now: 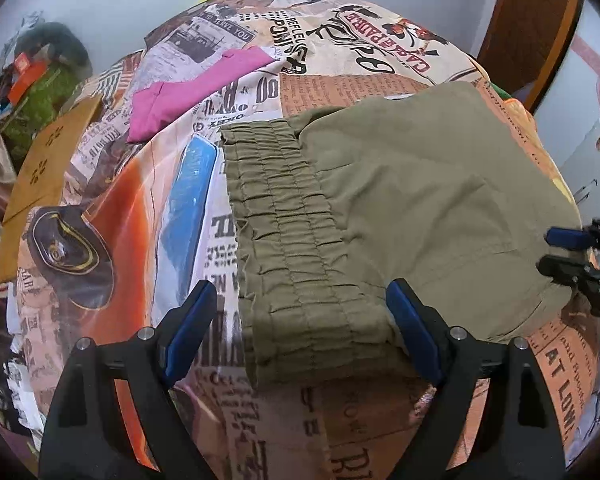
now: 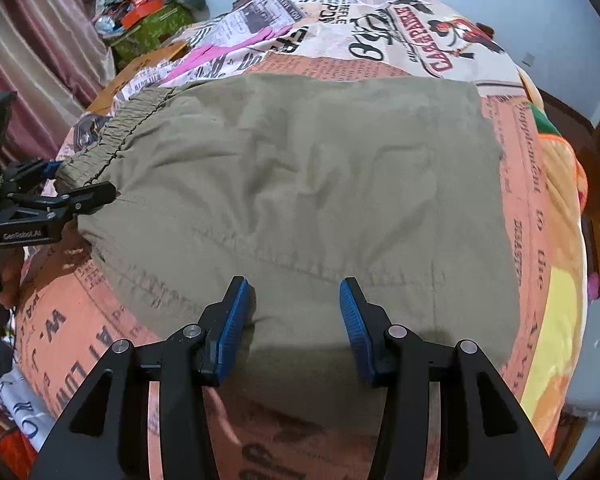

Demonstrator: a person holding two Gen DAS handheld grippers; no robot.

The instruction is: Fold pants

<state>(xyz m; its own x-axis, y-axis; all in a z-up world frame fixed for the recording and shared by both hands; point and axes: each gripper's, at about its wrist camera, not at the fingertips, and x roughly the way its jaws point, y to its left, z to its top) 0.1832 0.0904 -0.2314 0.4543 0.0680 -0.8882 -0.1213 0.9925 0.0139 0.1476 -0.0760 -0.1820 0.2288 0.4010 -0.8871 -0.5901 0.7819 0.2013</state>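
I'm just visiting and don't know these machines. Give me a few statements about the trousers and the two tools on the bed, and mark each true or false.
1. The olive pants lie on a newspaper-print bedspread. True.
2. The left tool stands wide open over the elastic waistband. True.
3. The right tool is clamped shut on a pant leg. False: its blue pads stand apart, with the fabric lying flat beneath them.
4. A pink garment lies on the bedspread beyond the pants. True.
5. The pants are stretched out at full length. False: they lie as a compact, roughly rectangular bundle, already folded.
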